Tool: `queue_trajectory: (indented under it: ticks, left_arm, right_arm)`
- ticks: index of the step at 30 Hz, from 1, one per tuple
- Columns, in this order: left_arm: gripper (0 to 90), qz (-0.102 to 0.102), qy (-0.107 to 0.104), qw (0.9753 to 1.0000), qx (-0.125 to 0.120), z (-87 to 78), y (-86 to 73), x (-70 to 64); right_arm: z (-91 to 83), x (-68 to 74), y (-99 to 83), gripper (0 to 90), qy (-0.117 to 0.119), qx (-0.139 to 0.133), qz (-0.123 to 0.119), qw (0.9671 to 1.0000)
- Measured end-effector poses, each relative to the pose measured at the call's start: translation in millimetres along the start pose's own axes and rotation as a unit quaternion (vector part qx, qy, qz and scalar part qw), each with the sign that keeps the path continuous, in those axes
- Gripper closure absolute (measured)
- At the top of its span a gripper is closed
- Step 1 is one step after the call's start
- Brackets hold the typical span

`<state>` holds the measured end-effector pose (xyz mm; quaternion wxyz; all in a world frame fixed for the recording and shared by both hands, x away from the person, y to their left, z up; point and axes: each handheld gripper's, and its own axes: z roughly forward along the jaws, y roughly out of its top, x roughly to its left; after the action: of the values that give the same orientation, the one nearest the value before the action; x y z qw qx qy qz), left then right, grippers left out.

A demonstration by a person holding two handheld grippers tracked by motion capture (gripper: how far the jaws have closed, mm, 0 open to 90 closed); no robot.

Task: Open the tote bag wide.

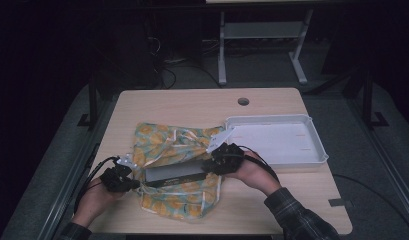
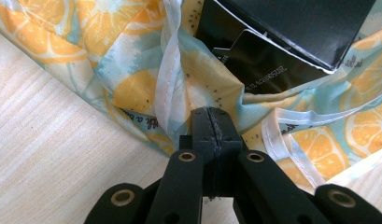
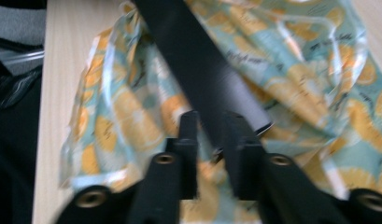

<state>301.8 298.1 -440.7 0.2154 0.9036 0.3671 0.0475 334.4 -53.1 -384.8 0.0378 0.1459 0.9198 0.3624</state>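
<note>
Left tongs (image 2: 211,122) clenched on glossy orange-print bag (image 2: 132,84), right tongs (image 3: 211,122) gripping long black box (image 3: 202,70) (matte).

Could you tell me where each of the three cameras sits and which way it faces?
High view: above the person's side, looking forward and down on the table; both forearms and grippers show.
Left gripper view: rides the left gripper, whose jaws pinch the fruit-print bag.
Right gripper view: rides the right gripper, whose jaws grip the black box.
All three share the bag and box.
</note>
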Motion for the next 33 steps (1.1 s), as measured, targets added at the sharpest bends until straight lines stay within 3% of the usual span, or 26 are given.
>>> queue_trajectory:
  ticks: [3, 14, 20, 25, 27, 33]
  left_arm:
    - [89.7, -0.001, -0.002, 1.0, 0.0, -0.3, -0.6, 0.4]
    - [89.7, 0.003, 0.0, 1.0, 0.0, -0.4, -0.7, 0.6]
    - [89.7, 0.003, -0.001, 1.0, 0.001, -0.7, -0.9, 0.7]
    - [89.7, 0.001, -0.001, 1.0, 0.001, -0.7, -1.0, 0.6]
    - [89.7, 0.002, 0.0, 1.0, 0.001, -0.6, -1.0, 0.3]
    - [89.7, 0.005, 0.001, 1.0, 0.002, -1.0, -0.8, 0.6]
  right_arm:
    - [4.4, -7.0, 4.0, 89.5, -0.002, 0.002, -0.005, 1.0]
    - [25.3, -28.7, 18.2, 89.7, -0.013, 0.004, -0.005, 0.9999]
    - [36.6, -40.3, 16.9, 89.7, -0.019, 0.014, 0.001, 0.9997]
    - [44.4, -44.9, 12.4, 89.7, -0.027, 0.029, -0.005, 0.9992]
    - [45.7, -44.6, 10.8, 89.7, -0.024, 0.033, 0.004, 0.9992]
    - [42.2, -39.9, 6.8, 89.7, -0.006, 0.037, -0.001, 0.9993]
